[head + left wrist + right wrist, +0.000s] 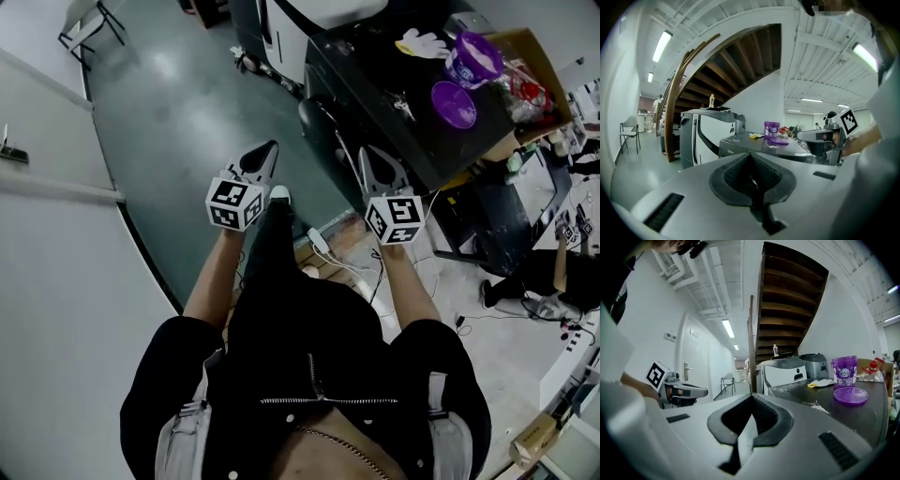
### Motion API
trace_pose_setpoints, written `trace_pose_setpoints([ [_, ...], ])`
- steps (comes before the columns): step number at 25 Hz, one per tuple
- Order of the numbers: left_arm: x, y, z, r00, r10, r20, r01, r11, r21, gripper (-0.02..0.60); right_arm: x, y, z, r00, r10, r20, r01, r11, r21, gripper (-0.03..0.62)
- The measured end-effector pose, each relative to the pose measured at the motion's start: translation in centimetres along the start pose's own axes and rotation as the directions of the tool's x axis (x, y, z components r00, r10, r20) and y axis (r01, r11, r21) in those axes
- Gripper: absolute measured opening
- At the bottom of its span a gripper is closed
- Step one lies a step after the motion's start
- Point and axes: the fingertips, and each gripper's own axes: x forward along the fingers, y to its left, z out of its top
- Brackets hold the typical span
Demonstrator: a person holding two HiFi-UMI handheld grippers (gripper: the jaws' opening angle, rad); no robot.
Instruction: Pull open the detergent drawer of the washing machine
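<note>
The pointed grey left gripper (pixel 270 147) and pointed grey right gripper (pixel 369 153) are held empty, jaws pressed together, near the dark grey washing machine (pixel 375 75).

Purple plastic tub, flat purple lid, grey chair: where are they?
Purple plastic tub (pixel 844 372), right gripper view, labelled side.
Flat purple lid (pixel 851 395), right gripper view, centre.
Grey chair (pixel 629 124), left gripper view, backrest.

No legible text, brand name or number found in any view.

- Purple tub (pixel 844 372): white label bearing print, too small and blurred to read.
- Washing machine (pixel 745 140): faint mark on front panel, unreadable.
- Left gripper (pixel 269 147) and right gripper (pixel 369 153): black-and-white square marker patterns only, no characters.
</note>
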Motion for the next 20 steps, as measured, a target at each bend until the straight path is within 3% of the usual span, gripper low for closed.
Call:
trace_pose_setpoints([
  [9, 9.1, 3.9, 1.2, 0.992, -0.128, -0.003, 0.128, 0.99, -0.051, 0.018, 5.5, -3.8, 1.3, 0.998, -0.064, -0.01, 0.064, 0.998, 0.003, 0.006],
  [20, 13.7, 6.7, -0.8, 0.978, -0.207, -0.033, 0.202, 0.972, -0.117, 0.018, 10.2, -4.6, -0.4, 0.995, -0.086, -0.056, 0.087, 0.996, 0.031, 0.006],
])
